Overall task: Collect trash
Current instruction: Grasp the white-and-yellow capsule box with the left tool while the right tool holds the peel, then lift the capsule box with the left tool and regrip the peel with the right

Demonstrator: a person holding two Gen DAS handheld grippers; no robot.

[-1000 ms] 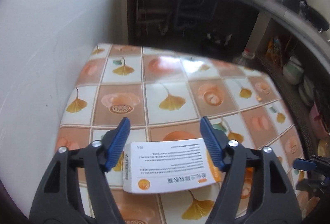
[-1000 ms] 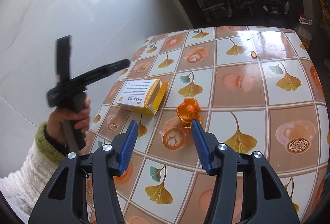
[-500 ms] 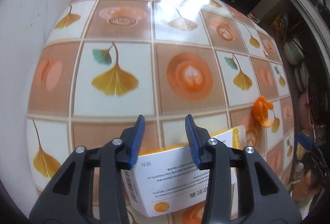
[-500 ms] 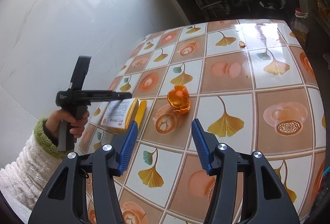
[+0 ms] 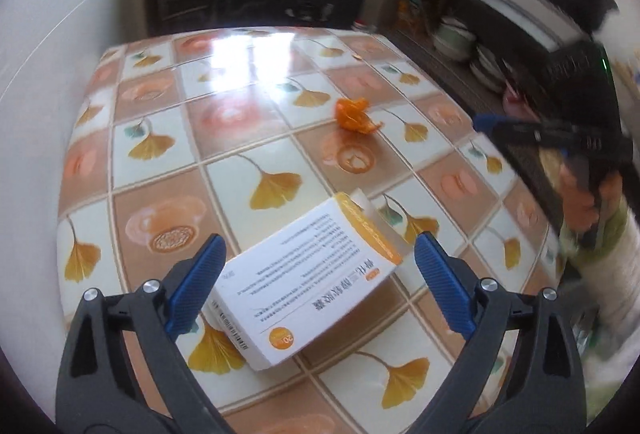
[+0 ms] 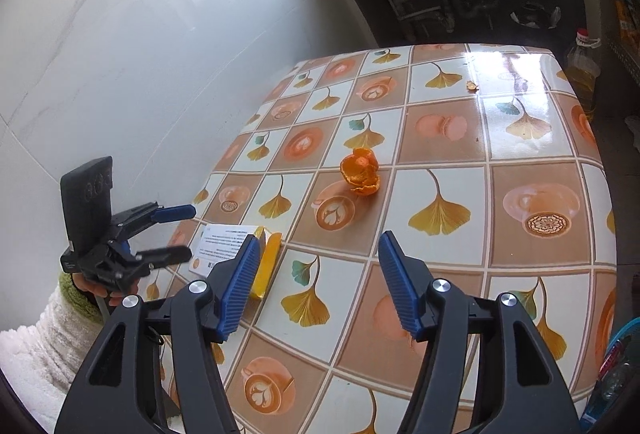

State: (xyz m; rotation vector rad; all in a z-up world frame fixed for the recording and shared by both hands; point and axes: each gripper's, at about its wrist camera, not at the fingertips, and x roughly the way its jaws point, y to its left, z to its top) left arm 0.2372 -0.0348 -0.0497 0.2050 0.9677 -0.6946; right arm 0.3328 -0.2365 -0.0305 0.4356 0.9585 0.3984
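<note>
A white and orange medicine box [image 5: 312,274] lies flat on the tiled-pattern tablecloth [image 5: 160,106], one end flap ajar. My left gripper [image 5: 319,238] straddles it; its jaws are opening wide and the pads stand clear of the box's sides. Farther along the table sits a curled orange peel [image 5: 352,116]. In the right wrist view my right gripper [image 6: 319,238] hovers over the table short of the peel [image 6: 360,172], its jaws opening with nothing between them. The box [image 6: 224,238] is partly hidden behind its left finger, and the left gripper [image 6: 186,232] shows beside the box.
A small peel scrap [image 6: 472,85] lies near the table's far edge. A white wall [image 6: 140,54] runs along the left side. An oil bottle [image 6: 582,62] stands on the floor beyond the far right corner, with a blue basket [image 6: 616,346] at the near right.
The left gripper's jaws, narrow at the box's end half a second ago, have spread wide, and its view has swung right. The box now lies flat. The right jaws widened slightly.
</note>
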